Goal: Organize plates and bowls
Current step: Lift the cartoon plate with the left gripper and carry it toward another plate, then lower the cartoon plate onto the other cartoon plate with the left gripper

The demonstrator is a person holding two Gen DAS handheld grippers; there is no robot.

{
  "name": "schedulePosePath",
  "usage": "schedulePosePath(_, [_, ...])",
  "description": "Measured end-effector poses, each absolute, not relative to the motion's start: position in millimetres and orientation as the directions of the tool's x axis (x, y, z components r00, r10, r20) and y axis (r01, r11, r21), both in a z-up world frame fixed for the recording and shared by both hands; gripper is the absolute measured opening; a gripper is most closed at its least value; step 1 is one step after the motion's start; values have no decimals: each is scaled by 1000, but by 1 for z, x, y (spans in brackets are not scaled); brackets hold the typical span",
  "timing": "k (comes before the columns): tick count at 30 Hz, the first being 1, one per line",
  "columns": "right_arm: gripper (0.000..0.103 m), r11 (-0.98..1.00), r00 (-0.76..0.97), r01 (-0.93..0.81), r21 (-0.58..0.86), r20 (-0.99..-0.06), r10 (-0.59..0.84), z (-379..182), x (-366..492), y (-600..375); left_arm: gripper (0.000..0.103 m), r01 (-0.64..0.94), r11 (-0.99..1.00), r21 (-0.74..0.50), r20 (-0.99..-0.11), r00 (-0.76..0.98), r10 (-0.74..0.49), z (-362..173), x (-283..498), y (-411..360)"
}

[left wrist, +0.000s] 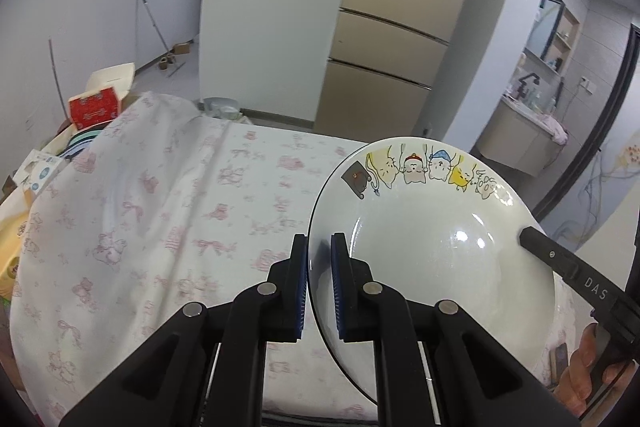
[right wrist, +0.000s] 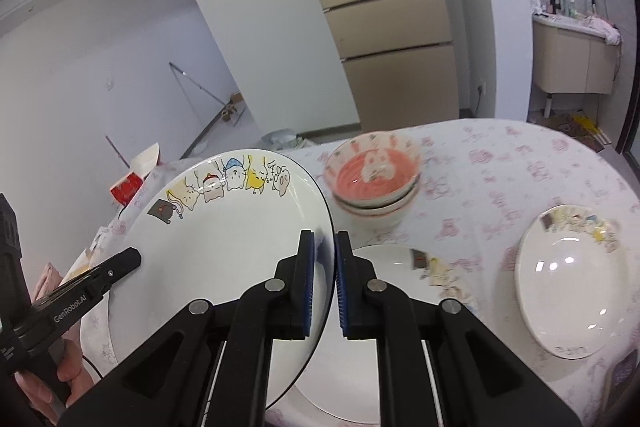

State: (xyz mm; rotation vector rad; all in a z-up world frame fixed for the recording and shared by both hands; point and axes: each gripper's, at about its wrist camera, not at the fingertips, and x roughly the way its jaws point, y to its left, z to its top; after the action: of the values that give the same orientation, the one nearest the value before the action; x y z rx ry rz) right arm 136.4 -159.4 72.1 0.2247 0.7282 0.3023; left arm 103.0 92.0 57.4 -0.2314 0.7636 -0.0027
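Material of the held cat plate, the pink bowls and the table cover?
Cat plate: glazed ceramic by the look, sharp glossy highlights.
Pink bowls: likely glazed ceramic too, shiny inside.
Table cover: printed cloth, matte, with creases and folds.

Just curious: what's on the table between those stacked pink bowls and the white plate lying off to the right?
Only bare floral tablecloth separates the pink bowls from that plate, seen in the right wrist view.

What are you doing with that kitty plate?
A person is holding one cat plate in the air with two grippers. The left gripper pinches one edge and the right gripper pinches the opposite edge. Below, on the table, sit two more cat plates and the stacked pink bowls.
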Motion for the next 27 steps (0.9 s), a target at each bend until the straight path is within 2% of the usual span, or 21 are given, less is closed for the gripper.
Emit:
schedulePosePath(6, [10,942,718,-152,299,-622,313,67,124,-190,11,-34,980,-194,-699,706,-113,47,101,61])
schedulePosePath(16, [11,959,629,-84,270,-732,261,10,123,-213,11,-6,985,-173,-779,612,-133,-10,103,35])
schedulePosePath(27, [11,969,569,-41,243,-792,223,-29,126,-222,11,8,990,-141,-834,538,-123,-53,110,19])
